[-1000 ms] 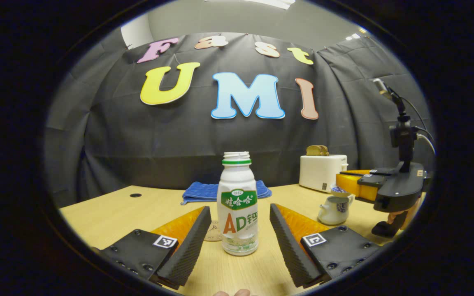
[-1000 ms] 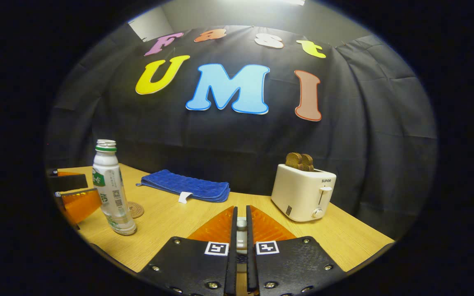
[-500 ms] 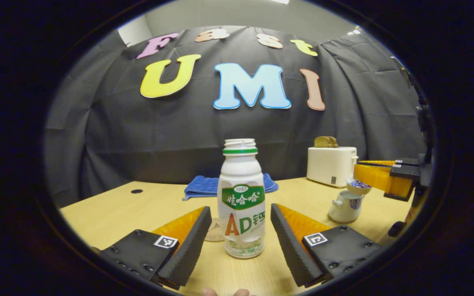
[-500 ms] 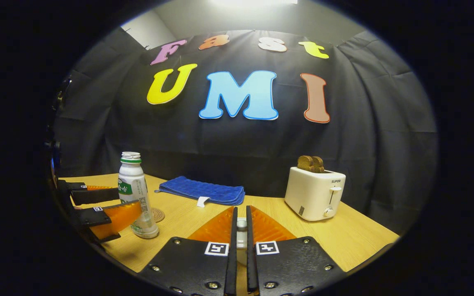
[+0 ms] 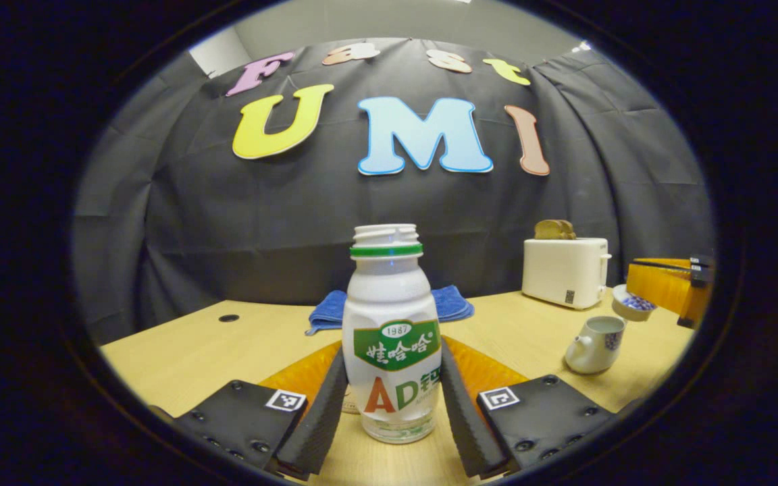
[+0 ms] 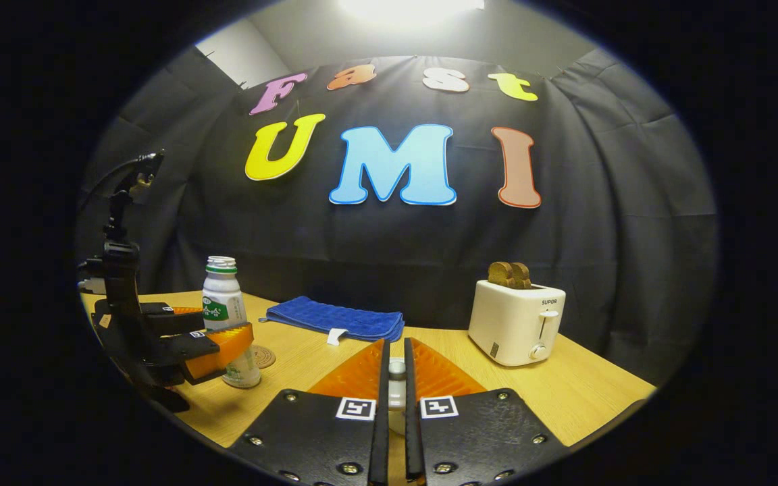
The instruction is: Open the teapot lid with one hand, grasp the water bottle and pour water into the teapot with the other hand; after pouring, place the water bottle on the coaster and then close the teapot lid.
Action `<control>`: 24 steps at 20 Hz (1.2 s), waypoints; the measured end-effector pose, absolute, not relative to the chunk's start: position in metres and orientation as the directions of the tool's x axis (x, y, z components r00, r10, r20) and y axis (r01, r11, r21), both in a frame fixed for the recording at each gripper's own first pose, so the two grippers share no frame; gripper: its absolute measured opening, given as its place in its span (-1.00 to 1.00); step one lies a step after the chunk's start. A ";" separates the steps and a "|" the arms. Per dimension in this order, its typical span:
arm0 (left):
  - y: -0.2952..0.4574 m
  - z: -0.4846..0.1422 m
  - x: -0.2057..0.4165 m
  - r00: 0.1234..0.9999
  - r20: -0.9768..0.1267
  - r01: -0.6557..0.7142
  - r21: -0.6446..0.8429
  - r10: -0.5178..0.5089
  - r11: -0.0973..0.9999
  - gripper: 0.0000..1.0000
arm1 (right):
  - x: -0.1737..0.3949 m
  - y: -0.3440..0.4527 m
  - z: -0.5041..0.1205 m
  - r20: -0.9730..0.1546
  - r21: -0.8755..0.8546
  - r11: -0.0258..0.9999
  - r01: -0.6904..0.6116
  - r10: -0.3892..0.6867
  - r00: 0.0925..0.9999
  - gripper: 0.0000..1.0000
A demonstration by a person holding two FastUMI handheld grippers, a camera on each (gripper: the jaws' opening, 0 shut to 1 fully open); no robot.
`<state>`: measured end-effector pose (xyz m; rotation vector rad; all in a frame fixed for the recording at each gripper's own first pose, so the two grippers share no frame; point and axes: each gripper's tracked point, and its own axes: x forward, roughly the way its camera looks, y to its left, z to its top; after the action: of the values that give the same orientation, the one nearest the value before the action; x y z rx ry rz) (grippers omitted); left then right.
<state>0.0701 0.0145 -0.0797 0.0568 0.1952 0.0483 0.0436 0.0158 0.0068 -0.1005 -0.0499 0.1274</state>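
On a wooden desk [image 5: 213, 351], the left gripper [image 5: 392, 398] has its fingers [image 5: 325, 415] pressed against both sides of an upright, uncapped water bottle [image 5: 392, 337], whose base rests on the desk. A coaster [image 6: 264, 356] lies just behind it. Farther right stands an open teapot [image 5: 591, 344]. The right gripper [image 6: 396, 432] holds the teapot lid [image 5: 632, 304] above it, fingers closed on its knob [image 6: 396, 368].
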 end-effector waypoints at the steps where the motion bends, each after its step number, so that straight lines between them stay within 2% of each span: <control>1: 0.012 -0.078 0.068 0.981 -0.190 -0.030 0.078 0.045 0.997 0.61 | 0.036 0.017 0.004 0.029 -0.098 0.986 -0.133 0.136 0.990 -0.80; 6: 0.005 -0.076 0.062 0.979 -0.206 0.022 0.099 -0.001 0.995 0.59 | -0.014 0.004 0.007 0.027 -0.087 0.990 -0.106 0.109 0.994 -0.80; 8: 0.005 -0.075 0.063 0.978 -0.207 0.026 0.133 0.002 0.991 0.43 | -0.027 0.003 0.008 0.019 -0.069 0.992 -0.106 0.107 0.994 -0.80; 10: 0.002 -0.074 0.064 0.978 -0.208 0.036 0.173 0.001 0.984 0.59 | -0.037 -0.005 0.008 0.021 -0.084 0.994 -0.074 0.076 0.997 -0.80; 14: -0.006 -0.064 0.076 0.982 -0.190 0.066 0.334 -0.001 0.940 0.58 | -0.059 -0.010 0.006 0.016 -0.036 0.997 -0.061 0.062 0.998 -0.81; 15: -0.007 -0.066 0.078 0.982 -0.191 0.072 0.367 -0.001 0.927 0.43 | -0.065 -0.011 0.003 0.010 -0.035 0.998 -0.057 0.058 0.998 -0.80; 19: -0.020 -0.069 0.094 0.981 -0.193 0.106 0.504 -0.008 0.857 0.41 | -0.081 -0.017 0.002 0.009 -0.024 0.999 -0.047 0.047 0.999 -0.80; 21: -0.028 -0.067 0.101 0.982 -0.187 0.121 0.563 -0.017 0.818 0.59 | -0.089 -0.020 0.002 0.012 -0.018 0.999 -0.035 0.035 0.999 -0.80; 24: -0.039 -0.070 0.112 0.981 -0.190 0.143 0.632 -0.027 0.762 0.59 | -0.098 -0.020 0.004 0.024 -0.024 0.999 -0.038 0.038 0.999 -0.80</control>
<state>0.1119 -0.0393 -0.0701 0.6993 0.1737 -0.0933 -0.0985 -0.0199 0.0037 -0.0238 -0.0241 0.0381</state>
